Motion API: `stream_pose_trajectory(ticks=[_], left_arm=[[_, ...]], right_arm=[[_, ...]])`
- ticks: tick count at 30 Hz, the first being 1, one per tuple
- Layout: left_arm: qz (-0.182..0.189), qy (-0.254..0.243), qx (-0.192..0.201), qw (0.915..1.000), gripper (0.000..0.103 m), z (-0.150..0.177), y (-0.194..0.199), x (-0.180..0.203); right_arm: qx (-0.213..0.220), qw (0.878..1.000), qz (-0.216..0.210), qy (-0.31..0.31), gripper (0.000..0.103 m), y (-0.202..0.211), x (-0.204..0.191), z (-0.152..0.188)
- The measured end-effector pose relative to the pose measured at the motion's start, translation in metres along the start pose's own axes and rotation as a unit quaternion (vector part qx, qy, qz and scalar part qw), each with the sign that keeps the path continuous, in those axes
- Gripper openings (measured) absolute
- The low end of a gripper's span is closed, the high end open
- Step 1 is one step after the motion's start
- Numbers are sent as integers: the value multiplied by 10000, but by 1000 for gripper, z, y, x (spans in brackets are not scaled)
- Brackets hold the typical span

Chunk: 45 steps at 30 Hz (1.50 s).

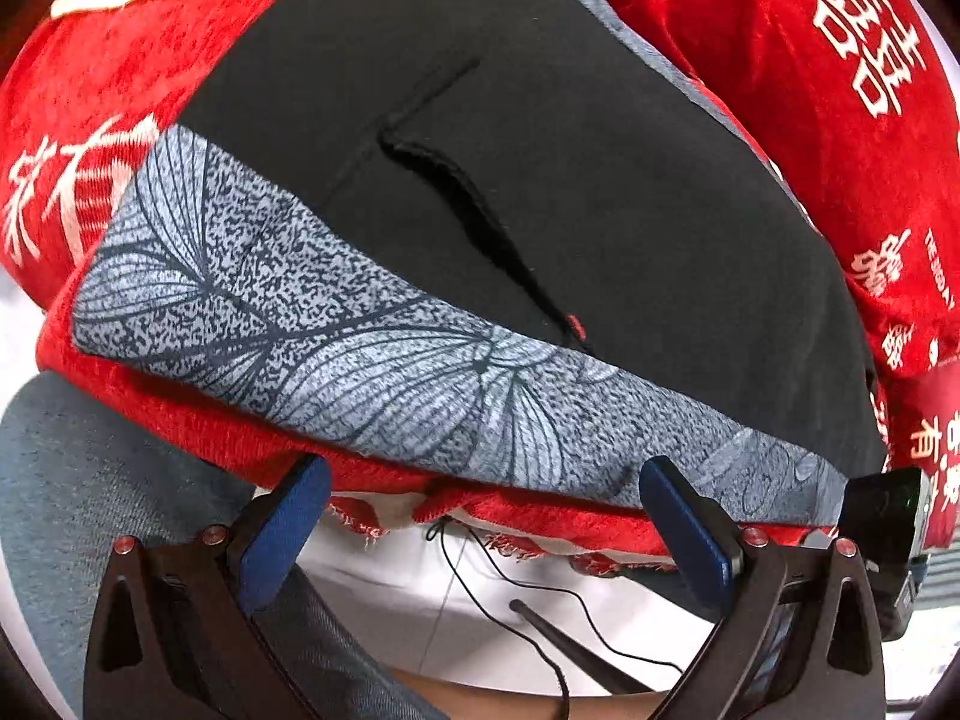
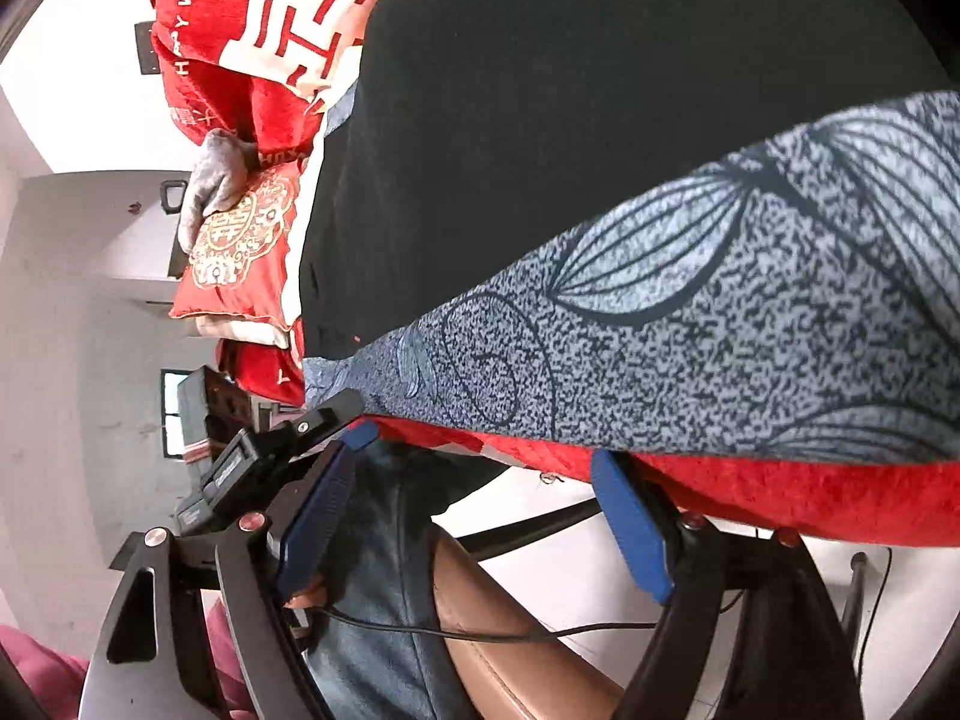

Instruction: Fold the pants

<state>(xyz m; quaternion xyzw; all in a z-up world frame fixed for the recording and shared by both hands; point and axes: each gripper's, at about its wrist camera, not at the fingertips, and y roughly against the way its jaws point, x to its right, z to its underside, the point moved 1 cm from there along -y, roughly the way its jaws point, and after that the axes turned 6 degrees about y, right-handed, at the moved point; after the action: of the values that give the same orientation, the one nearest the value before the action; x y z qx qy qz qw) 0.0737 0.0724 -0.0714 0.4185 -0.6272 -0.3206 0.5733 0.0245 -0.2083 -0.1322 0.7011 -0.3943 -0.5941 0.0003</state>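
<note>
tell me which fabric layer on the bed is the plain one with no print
The black pants, plain and dark. The grey-blue cloth beneath carries a leaf print, and the red blanket has white characters.

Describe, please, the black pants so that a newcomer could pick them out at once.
Start from the red blanket with white characters. On it lies a grey-blue leaf-print sheet, and the pants lie flat on that. They are the only plain black cloth, marked by a slit pocket.

Below the red blanket's [image 1: 198,420] frayed edge I see open room over white floor [image 1: 414,606], crossed by thin black cables [image 1: 540,588] and blocked by a denim-clad leg [image 1: 72,480].
</note>
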Motion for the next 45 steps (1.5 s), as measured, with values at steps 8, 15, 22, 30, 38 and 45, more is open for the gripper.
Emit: stream_pose_trajectory(ticks=[8,15,22,30,38,45], left_arm=[[355,395,280,9982,101,-24,0,-12],[338,558,532,9964,37,-21,15,-29],[418,277,849,9951,30,-38,58,-8],[257,-447,1371,9892,30,-114,86,61],[-262,-468,1537,9867,30,-220,30,94],[-553,-320,1444,9875,39,-266,-28,93]], right_arm=[[856,9962,-130,-39,84,39,-1,-14],[966,9941,121,-489,20,56,19,-12],[1152,9919,396,351,10,89,-24,-28],[1149,9864,549,1037,9,115,-63,-114],[1120,9817,1004,1169,9,81,-57,-236],[907,9850,1276,722,10,37,-10,-305]])
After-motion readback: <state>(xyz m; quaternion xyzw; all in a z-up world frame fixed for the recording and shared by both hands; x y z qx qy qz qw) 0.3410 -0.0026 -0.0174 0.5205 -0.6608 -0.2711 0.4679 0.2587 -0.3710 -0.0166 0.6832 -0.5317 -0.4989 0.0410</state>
